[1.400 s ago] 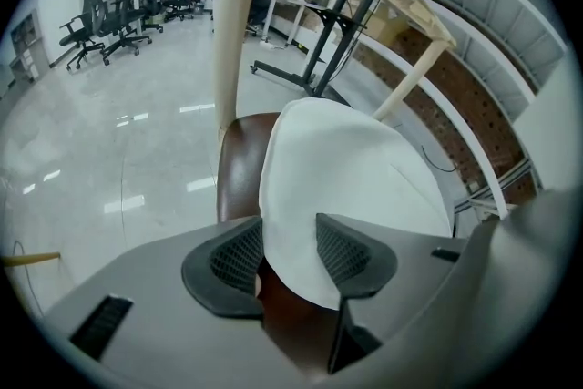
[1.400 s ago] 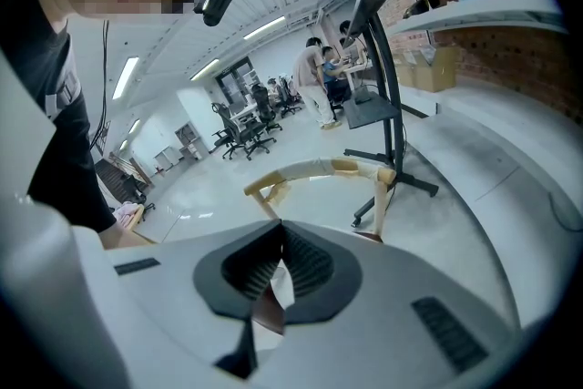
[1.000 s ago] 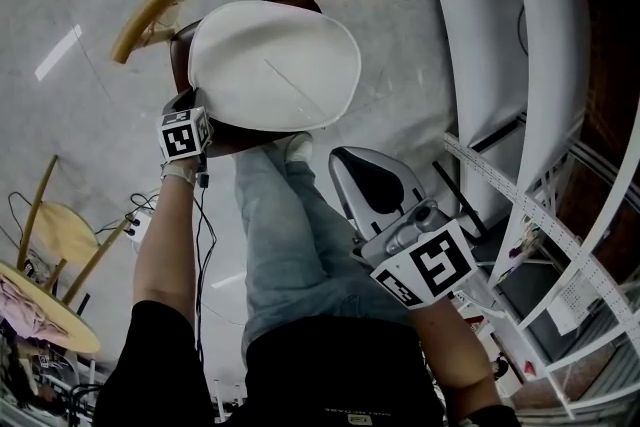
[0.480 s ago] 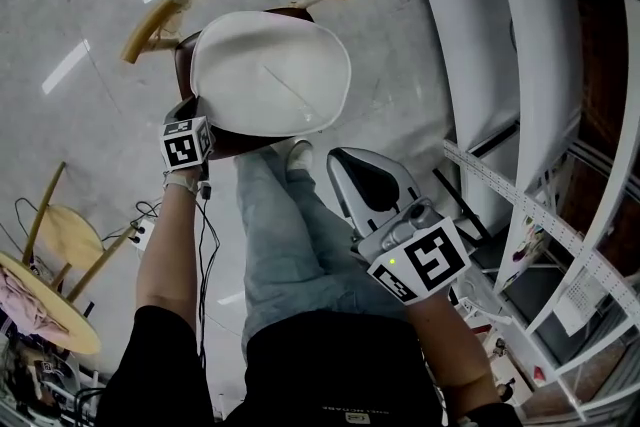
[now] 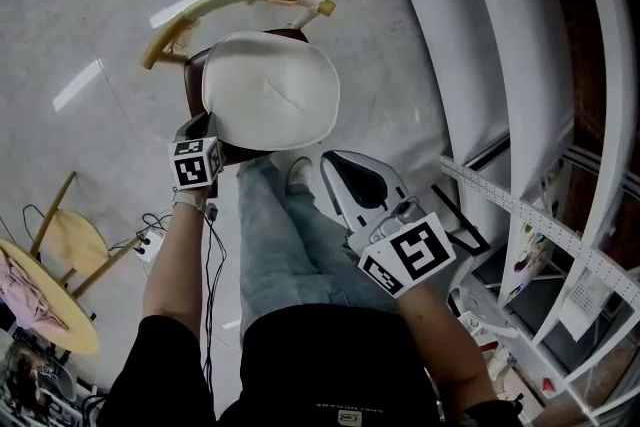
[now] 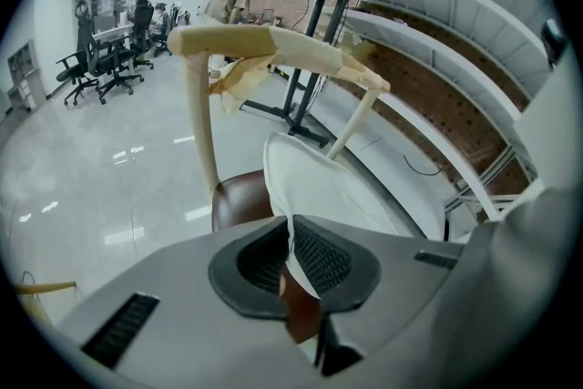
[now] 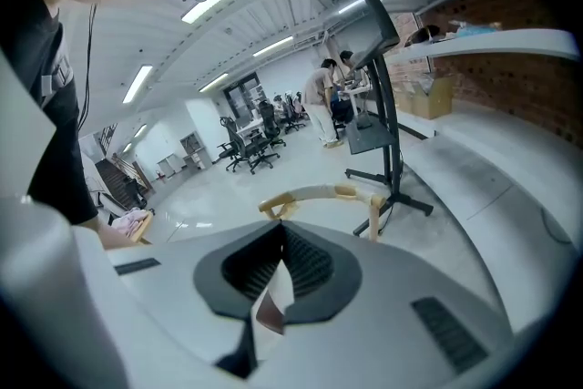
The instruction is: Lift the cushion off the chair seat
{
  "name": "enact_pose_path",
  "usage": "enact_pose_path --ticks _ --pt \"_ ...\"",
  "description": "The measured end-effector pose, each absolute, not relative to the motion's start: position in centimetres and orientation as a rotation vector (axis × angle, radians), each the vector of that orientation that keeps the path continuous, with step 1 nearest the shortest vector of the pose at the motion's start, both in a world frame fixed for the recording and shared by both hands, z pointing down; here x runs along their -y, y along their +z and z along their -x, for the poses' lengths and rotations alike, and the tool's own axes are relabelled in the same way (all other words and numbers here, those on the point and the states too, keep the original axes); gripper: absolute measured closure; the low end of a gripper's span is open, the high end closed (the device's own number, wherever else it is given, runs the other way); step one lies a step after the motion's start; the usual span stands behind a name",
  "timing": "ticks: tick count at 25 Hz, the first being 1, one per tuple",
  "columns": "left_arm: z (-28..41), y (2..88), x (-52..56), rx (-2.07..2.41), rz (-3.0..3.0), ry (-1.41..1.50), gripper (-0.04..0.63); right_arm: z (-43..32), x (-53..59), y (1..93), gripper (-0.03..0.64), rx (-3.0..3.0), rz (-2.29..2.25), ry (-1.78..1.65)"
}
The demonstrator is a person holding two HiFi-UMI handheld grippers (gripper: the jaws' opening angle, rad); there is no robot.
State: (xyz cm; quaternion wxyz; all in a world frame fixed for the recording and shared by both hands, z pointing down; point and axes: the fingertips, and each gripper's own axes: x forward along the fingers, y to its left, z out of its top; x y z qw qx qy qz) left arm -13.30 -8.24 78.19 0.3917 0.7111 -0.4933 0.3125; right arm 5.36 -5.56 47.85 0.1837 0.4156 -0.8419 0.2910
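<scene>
Entry: cushion lift, in progress.

**Grippers.** The left gripper (image 5: pixel 203 129) pinches the left-hand edge of the white cushion (image 5: pixel 270 100). In the left gripper view its pads are pressed onto the thin white rim, which runs up and out of the jaws (only the hem looks caught, nothing deeper). The right gripper (image 5: pixel 340 173) sits at centre-right of the head view, beside the jeans leg (image 5: pixel 290 235) and well apart from the cushion. Its jaws are pressed together on nothing.

**Change over the last second.**
- The left gripper has come up and taken the pinched edge with it.
- In the head view the whole chair now reads smaller than it did a second ago.
- The right gripper has barely shifted in the frame.

**Cushion now.** In the left gripper view the cushion stands tilted. Its near edge is raised off the brown chair seat (image 6: pixel 239 200), which shows bare at lower left. Its far edge reaches toward the posts of the curved backrest (image 6: pixel 264 41). I cannot tell whether that far edge still rests on the seat.

**Reading.** The lift has started but does not look finished, since one side is up and the rest is probably still trailing. A single pinch on a limp hem could slip. I judge the left gripper needs to go on rising until the far edge swings free of the seat and backrest.
</scene>
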Motion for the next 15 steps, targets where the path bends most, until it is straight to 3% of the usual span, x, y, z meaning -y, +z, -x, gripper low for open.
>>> enact_pose_path --ticks 15 --pt "7.9 66.5 7.5 1.223 -1.990 0.670 0.569 -5.8 4.1 45.5 0.607 2.409 -1.198 0.798"
